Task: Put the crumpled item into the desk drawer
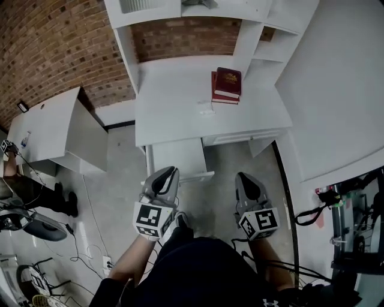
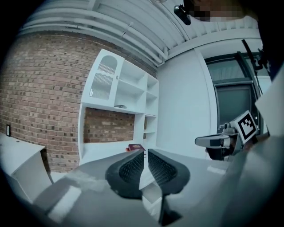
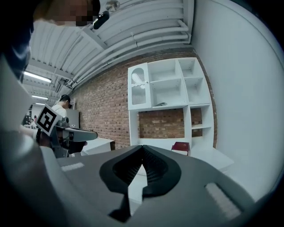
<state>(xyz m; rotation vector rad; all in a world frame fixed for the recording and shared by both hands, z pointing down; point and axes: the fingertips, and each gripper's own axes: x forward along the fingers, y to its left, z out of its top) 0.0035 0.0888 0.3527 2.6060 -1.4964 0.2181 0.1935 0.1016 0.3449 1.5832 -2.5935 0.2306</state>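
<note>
- Plainly, the right gripper (image 3: 142,147) is clenched. Its two fingertips meet, with nothing caught between them.
- The left gripper (image 2: 146,153) is released. Its fingers stand a thin slit apart along their whole length, and only the pale desk shows through the gap.
- Both grippers are held side by side and roughly level, short of the desk (image 1: 174,102) and pointing towards it.
- The desk drawer (image 1: 177,157) stands pulled out. It is just ahead of the left fingertips and off to the left of the right ones.
- The crumpled item (image 1: 206,108) shows as a small pale scrap, too small to make out further. It lies on the desk top, well beyond both sets of fingertips and past the drawer, roughly between the lines along which the two grippers point. Neither gripper touches it.
- A stack of red books (image 1: 227,84) sits just beyond the item and slightly to its right, straight ahead of the right fingers and well apart from them.
- White shelves (image 1: 150,12) rise over the far edge of the desk, with a brick wall (image 1: 54,54) behind them.
- A second white table (image 1: 48,126) stands far out to the left of the left fingers.
</note>
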